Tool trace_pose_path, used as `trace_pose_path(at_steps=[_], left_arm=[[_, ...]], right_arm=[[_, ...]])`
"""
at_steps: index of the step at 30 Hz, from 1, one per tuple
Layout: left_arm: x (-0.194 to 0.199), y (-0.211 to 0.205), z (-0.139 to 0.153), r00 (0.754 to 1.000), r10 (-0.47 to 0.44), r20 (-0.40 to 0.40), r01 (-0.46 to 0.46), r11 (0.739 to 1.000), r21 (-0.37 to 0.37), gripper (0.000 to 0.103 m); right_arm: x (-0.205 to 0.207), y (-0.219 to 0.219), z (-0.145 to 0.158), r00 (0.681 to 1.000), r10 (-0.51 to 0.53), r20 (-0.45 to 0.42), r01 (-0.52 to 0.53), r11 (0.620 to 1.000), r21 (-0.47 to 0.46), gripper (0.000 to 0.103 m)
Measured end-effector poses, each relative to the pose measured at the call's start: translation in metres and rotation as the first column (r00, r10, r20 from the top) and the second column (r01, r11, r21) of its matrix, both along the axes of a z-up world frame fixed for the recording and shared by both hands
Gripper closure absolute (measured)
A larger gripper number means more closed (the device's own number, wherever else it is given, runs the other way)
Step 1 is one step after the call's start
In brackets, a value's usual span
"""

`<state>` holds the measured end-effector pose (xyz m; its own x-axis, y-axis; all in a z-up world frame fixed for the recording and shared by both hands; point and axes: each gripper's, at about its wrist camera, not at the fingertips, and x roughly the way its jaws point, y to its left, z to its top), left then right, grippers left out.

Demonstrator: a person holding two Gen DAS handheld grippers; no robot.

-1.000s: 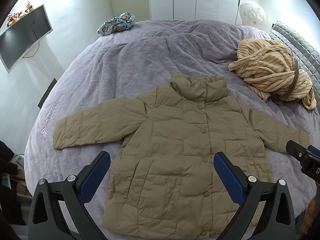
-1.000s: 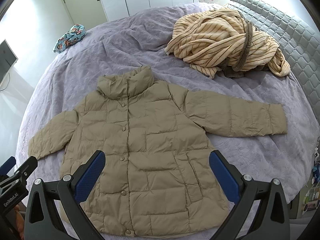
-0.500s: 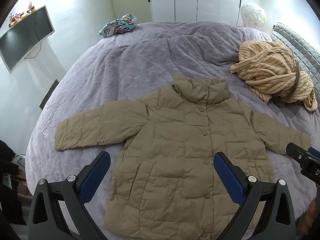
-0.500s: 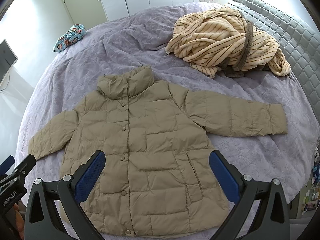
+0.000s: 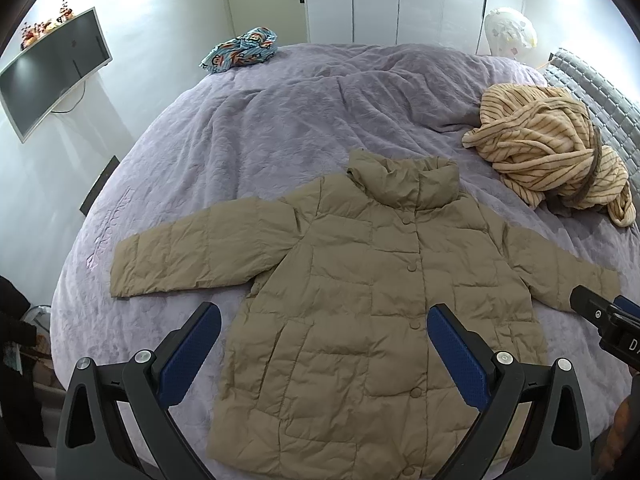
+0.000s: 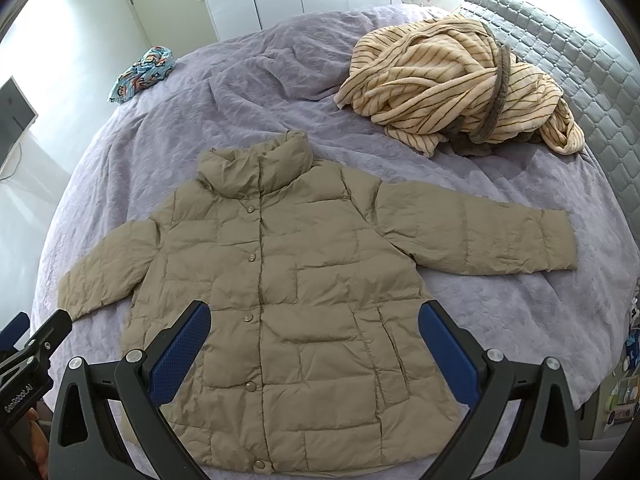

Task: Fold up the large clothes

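The jacket [image 5: 372, 300] lies flat, front up, on the bed [image 5: 260, 120], collar toward the frame's top, sleeves spread sideways. Both the left gripper [image 5: 324, 344] and the right gripper [image 6: 314, 340] hover over its hem, fingers wide apart, holding nothing; each is nearer its own side's sleeve.

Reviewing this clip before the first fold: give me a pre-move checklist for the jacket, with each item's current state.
1. Tan puffer jacket lies flat, front up, snaps closed: ok.
2. Both sleeves spread out to the sides: ok.
3. Left gripper open, holding nothing: ok.
4. Right gripper open, holding nothing: ok.
5. Striped blanket clear of the jacket: ok.
6. Hem fully on the purple bedspread: cannot tell, its bottom edge runs behind the grippers.
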<state>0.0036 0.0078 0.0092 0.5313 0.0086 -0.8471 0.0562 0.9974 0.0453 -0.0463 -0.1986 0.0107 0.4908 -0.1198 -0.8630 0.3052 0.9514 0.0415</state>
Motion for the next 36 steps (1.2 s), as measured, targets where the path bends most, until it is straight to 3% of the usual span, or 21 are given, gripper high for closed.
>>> trace_pose_path(at_steps=[36], left_arm=[[0.001, 0.004, 0.000, 1.000, -0.004, 0.000, 0.004, 1.000, -0.002, 0.000]], right_arm=[[0.006, 0.011, 0.002, 1.000, 0.006, -0.007, -0.006, 1.000, -0.001, 0.000]])
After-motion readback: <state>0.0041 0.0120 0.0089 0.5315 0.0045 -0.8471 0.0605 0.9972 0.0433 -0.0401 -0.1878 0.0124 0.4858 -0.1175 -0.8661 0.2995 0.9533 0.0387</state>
